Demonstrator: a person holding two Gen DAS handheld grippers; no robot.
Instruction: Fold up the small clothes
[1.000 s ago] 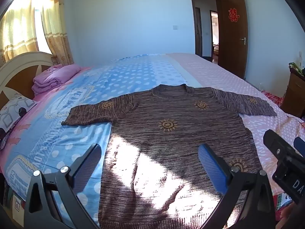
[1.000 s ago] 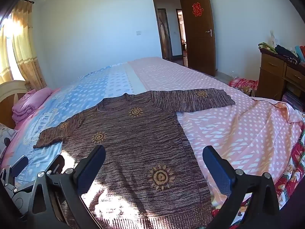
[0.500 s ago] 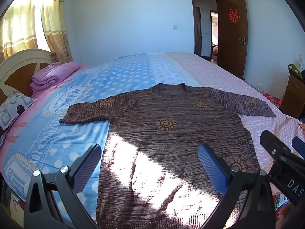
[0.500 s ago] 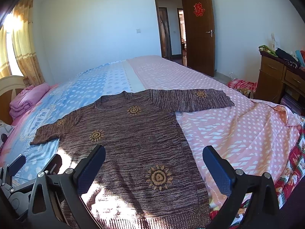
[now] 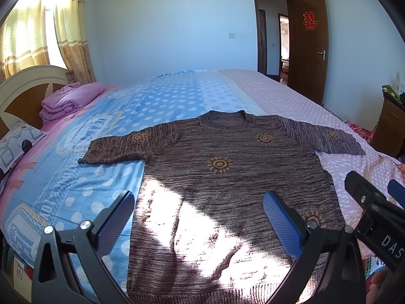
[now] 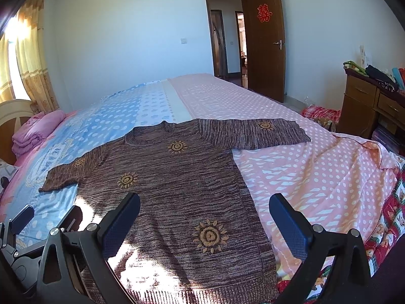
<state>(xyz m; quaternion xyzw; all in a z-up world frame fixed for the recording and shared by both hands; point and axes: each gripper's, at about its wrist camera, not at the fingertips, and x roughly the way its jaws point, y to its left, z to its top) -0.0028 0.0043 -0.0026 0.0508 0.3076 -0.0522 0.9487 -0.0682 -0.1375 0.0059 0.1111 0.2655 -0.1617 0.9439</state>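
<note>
The brown sweater (image 5: 227, 177) lies flat on the bed (image 6: 316, 177), collar away, just ahead of and below both tools; the left gripper (image 5: 197, 217) and the right gripper (image 6: 205, 217) hover above its hem, released and holding nothing. To begin the fold well, I would pinch each sleeve at its cuff (one gripper apiece) and lay it squarely across the chest, keeping the knit unstretched. The hem's near corners sit behind the gripper frames, and glaring sunlight washes out the lower fabric.

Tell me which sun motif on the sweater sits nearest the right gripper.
The large sun near the hem of the sweater, just ahead of the open right gripper; the other suns lie farther up toward collar and sleeves.
</note>
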